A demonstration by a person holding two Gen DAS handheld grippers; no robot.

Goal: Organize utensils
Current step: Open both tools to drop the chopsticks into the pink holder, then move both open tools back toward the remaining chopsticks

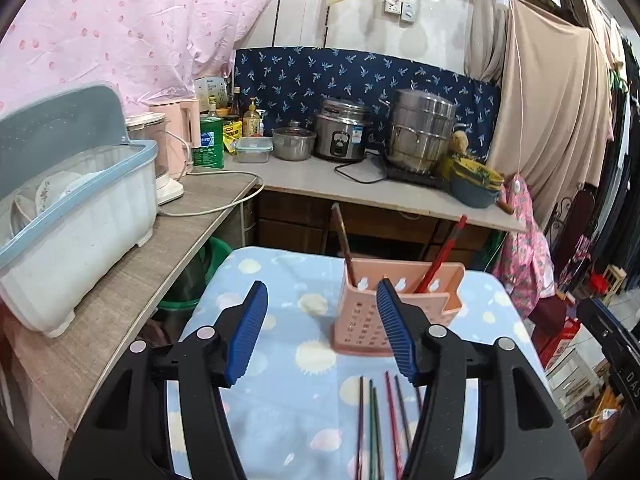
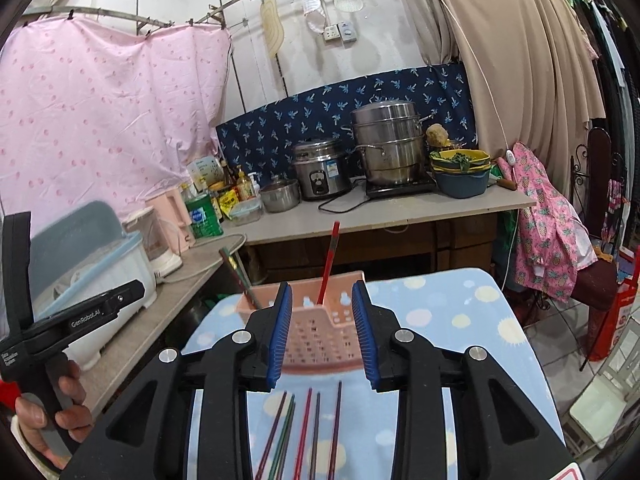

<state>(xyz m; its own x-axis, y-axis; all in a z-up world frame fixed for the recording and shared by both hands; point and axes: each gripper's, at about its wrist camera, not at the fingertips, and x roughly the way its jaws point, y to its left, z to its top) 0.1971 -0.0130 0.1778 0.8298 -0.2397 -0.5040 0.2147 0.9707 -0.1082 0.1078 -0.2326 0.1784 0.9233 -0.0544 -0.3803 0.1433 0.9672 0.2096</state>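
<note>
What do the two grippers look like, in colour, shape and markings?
Both the left gripper and the right gripper have black plastic bodies with silver round bolts and ribbed blue pads. The left one's handle shows white lettering "GenRobot.AI".

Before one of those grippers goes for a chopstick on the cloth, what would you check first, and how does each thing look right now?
1. Left gripper open and empty: ok.
2. Right gripper open and empty: ok.
3. Loose chopsticks lying on the blue cloth, within view: ok.
4. Chopsticks separated enough to pick one: not ok, the two green ones lie close together.
5. Pink holder upright with room: ok, it holds only a few sticks.
6. Holder fixed against tipping: cannot tell.
</note>
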